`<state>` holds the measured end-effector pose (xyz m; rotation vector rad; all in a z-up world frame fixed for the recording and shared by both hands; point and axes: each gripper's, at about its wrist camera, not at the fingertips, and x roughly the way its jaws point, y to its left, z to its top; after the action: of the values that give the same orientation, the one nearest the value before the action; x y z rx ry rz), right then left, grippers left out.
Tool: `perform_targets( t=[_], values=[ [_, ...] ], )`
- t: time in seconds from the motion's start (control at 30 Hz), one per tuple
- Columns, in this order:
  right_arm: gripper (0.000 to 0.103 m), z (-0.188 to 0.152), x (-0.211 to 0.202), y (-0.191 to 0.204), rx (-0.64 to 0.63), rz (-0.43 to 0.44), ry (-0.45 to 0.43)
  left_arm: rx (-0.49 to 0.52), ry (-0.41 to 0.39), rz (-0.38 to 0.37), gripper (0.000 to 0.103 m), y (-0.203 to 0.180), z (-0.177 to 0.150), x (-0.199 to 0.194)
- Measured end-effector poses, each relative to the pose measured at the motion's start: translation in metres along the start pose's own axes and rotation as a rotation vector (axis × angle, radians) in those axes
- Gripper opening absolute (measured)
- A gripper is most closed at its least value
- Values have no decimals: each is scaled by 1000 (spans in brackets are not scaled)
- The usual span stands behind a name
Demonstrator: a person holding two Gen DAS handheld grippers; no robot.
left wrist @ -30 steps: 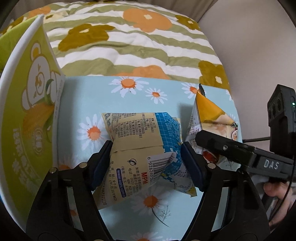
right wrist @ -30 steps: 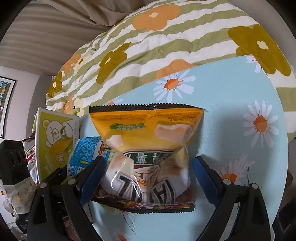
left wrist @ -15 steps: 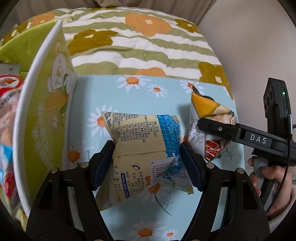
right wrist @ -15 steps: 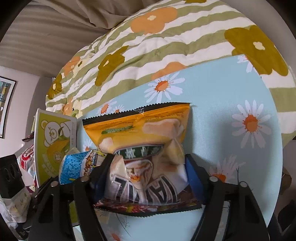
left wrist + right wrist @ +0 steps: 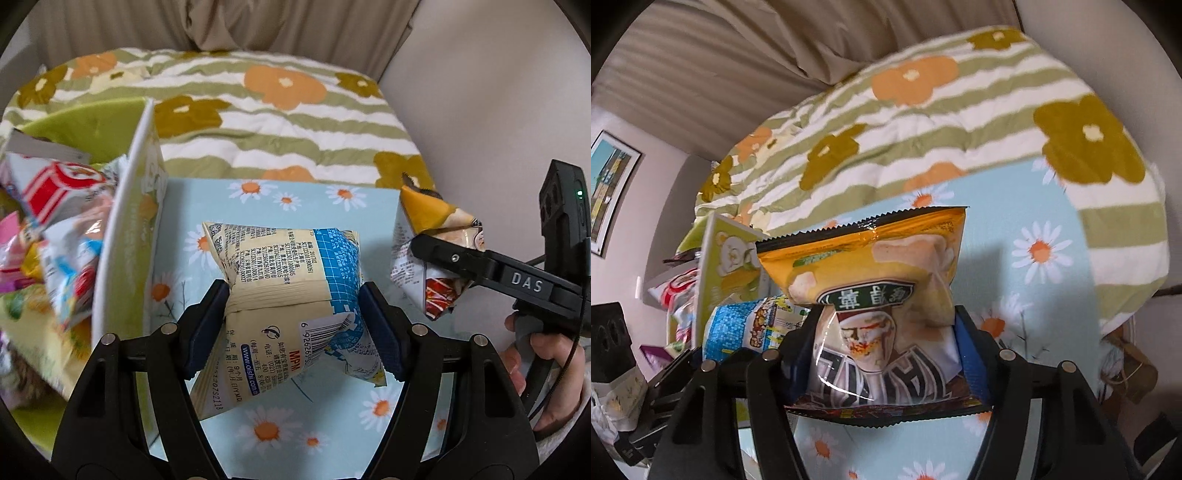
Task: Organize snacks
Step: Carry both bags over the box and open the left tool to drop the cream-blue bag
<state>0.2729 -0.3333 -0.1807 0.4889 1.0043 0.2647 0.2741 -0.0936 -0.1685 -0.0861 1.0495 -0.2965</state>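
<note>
My left gripper [image 5: 291, 310] is shut on a cream and blue snack bag [image 5: 288, 258], pinched at its middle and held above the daisy cloth [image 5: 280, 199]. In the right wrist view my right gripper [image 5: 886, 332] has its jaws closing, and the pads squeeze an orange snack bag [image 5: 879, 266] that hangs clear of the cloth. That orange bag [image 5: 424, 214] also shows at the right of the left wrist view. A green bear-print box [image 5: 125, 229] stands to the left, with several snack packets [image 5: 55, 221] inside. The blue bag [image 5: 738, 328] and the box [image 5: 727, 254] lie left of the orange bag.
The light blue daisy cloth lies on a striped green, white and orange flowered bedspread [image 5: 277, 110]. A beige curtain [image 5: 738, 74] hangs behind. A person's hand [image 5: 546, 376] holds the right gripper's handle. A framed picture [image 5: 609, 184] hangs on the left wall.
The right jaws closed onto the orange bag. Both grippers lifted their bags off the cloth. The left view drew back, and the inside of the green box came into sight.
</note>
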Motion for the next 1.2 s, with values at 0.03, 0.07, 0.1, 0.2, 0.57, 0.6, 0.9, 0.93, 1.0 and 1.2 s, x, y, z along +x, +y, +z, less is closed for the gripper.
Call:
perform_targets(
  t=[0.03, 0.07, 0.1, 0.2, 0.57, 0.6, 0.9, 0.93, 1.0, 1.2],
  values=[
    [63, -3, -12, 5, -18, -1, -22, -2, -13, -2, 70, -2, -3, -8],
    [63, -4, -20, 8, -30, 2, -36, -4, -28, -4, 70, -4, -6, -17],
    [63, -6, -28, 12, -44, 4, -51, -7, -44, -4, 70, -6, -8, -27],
    [63, -13, -54, 29, -100, 13, -98, -12, -89, 6, 70, -9, -19, -57],
    [63, -33, -118, 108, -265, 114, -190, -72, -242, 29, 70, 21, -45, -176],
    [63, -34, -119, 116, -275, 120, -194, -80, -256, 32, 70, 28, -45, -185],
    [63, -42, -108, 205, -338, 153, -234, -96, -321, 56, 70, 119, -22, -239],
    [63, -41, -104, 214, -334, 159, -234, -95, -328, 53, 70, 130, -17, -242],
    [63, -41, -95, 232, -338, 157, -237, -86, -331, 64, 70, 155, -3, -243],
    [63, -40, -56, 280, -327, 130, -222, -100, -271, 32, 72, 220, 40, -212]
  ],
)
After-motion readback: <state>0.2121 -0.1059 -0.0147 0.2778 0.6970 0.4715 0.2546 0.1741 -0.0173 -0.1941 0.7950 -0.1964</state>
